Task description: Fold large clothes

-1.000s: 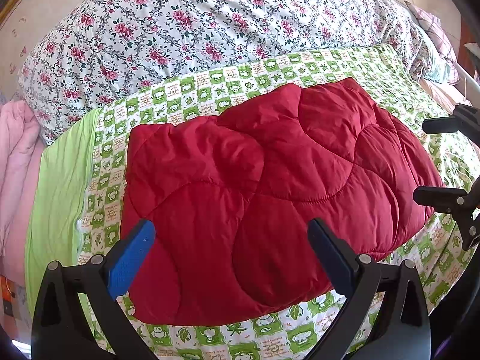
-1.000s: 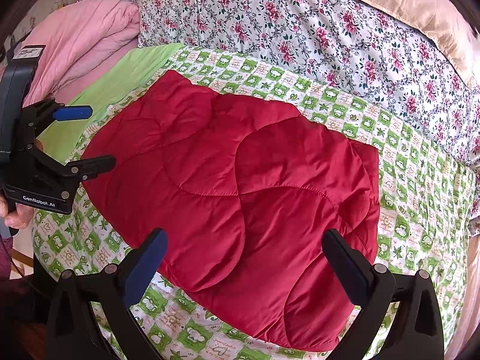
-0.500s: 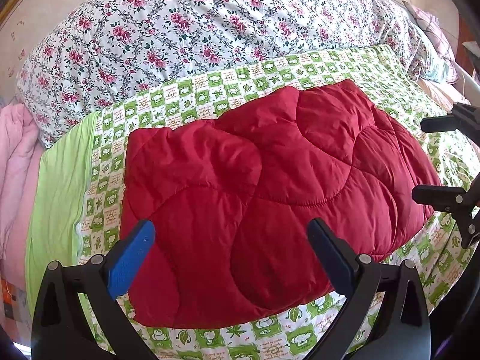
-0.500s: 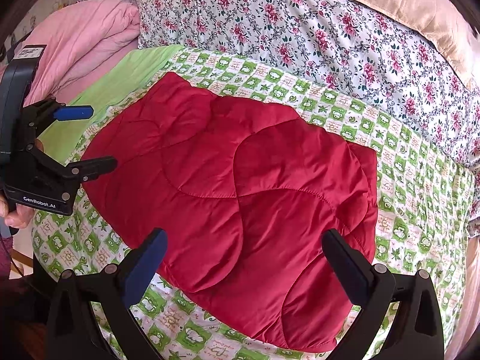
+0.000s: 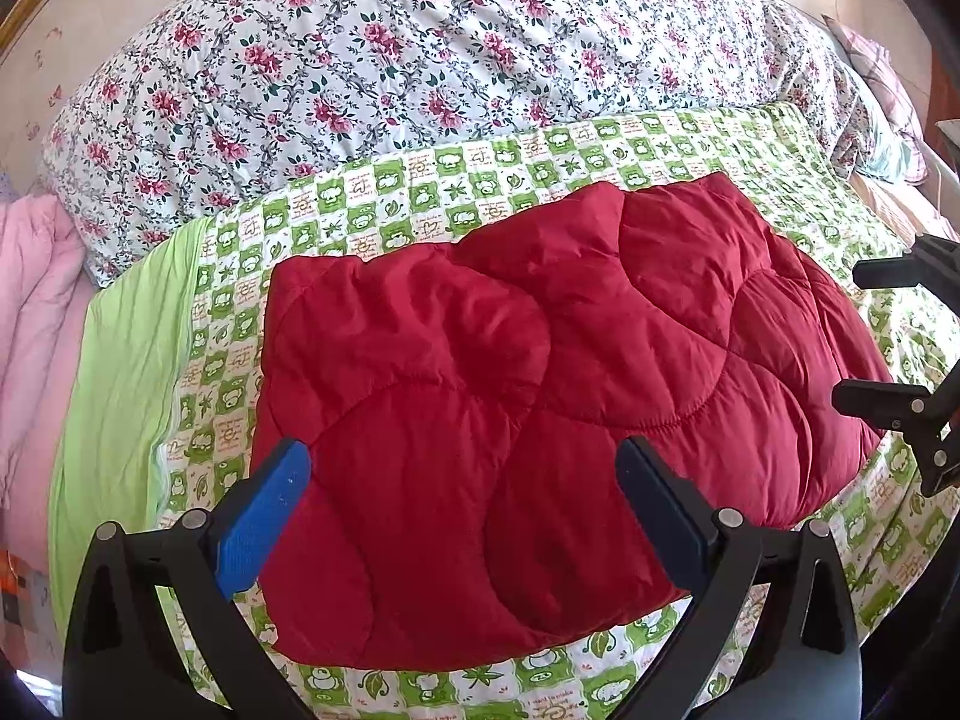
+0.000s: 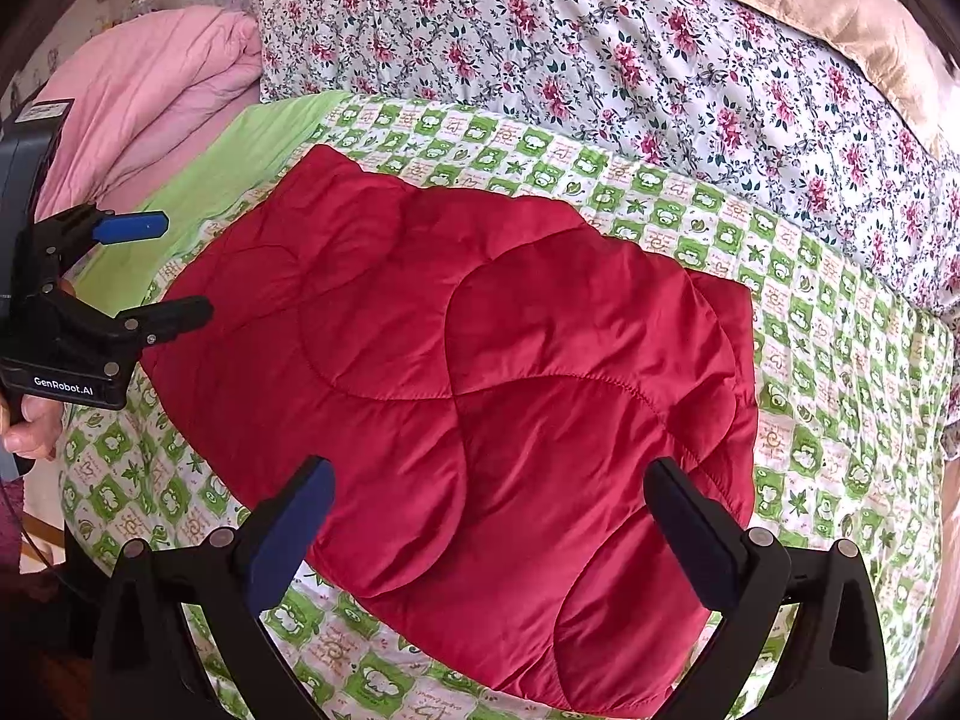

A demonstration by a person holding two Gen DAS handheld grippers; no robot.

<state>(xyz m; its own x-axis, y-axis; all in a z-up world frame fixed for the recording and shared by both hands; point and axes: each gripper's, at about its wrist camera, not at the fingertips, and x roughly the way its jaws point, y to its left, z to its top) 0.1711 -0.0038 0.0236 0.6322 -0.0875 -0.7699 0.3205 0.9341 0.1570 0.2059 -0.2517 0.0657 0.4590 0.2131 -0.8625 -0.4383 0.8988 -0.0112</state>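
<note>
Folded red quilted garment on green-checked sheet, both tongs spread

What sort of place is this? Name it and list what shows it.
Most likely a bedroom at home: a bed covered by a green checked sheet, a floral duvet piled behind it, and a pink quilt at the side. A folded red quilted garment lies on the sheet.

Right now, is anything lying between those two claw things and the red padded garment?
Nothing visible. The red quilted garment lies bare on the green checked sheet. The left gripper and right gripper hover at its near edge, jaws open.
</note>
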